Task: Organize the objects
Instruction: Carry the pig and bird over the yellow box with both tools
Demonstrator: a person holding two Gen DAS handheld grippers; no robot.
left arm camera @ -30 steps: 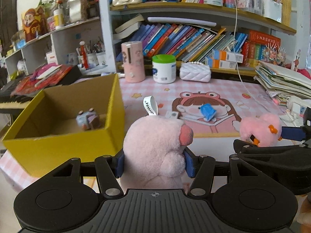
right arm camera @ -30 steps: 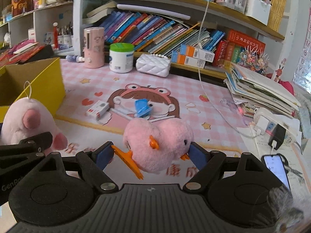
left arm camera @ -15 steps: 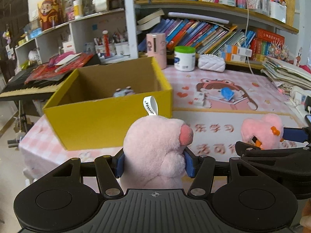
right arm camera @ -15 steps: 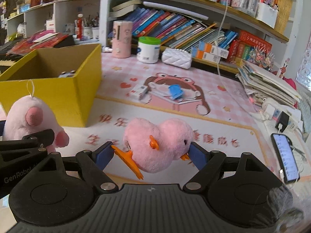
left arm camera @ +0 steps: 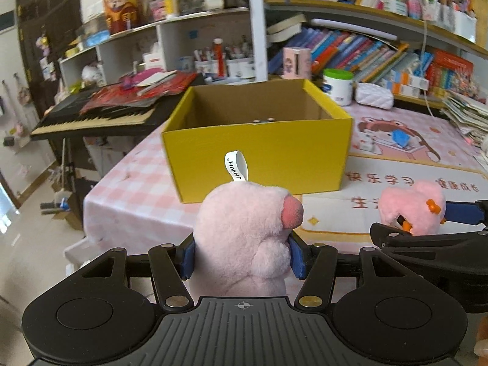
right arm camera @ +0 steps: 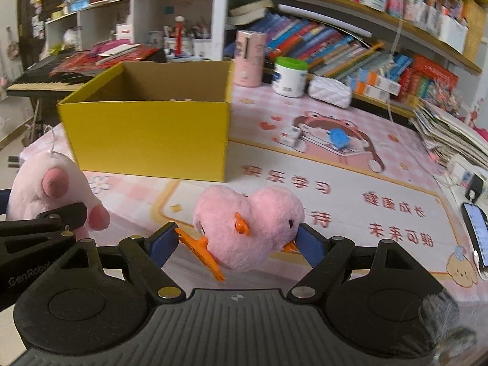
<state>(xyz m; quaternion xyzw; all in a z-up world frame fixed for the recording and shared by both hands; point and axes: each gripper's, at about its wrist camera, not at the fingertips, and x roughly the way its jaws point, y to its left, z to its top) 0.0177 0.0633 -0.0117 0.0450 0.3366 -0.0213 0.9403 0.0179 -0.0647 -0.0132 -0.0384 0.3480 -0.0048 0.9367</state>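
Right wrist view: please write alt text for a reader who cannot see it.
The right gripper holds a pink plush duck with an orange beak above a pink cartoon desk mat. An open yellow box stands behind it, and at left the other gripper holds a pale pink plush pig.

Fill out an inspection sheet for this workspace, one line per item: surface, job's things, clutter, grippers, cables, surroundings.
Surface: table under a pink checked cloth with a cartoon mat.
Job's things: open yellow cardboard box; pale pink plush pig; pink plush duck with orange beak.
Clutter: small blue toy, small white carton, green-lidded white jar, pink cylindrical canister, white quilted pouch, phone.
Grippers: left gripper shut on the pig; right gripper shut on the duck.
Cables: white cord hanging from the shelf.
Surroundings: bookshelves, black keyboard, paper stack.
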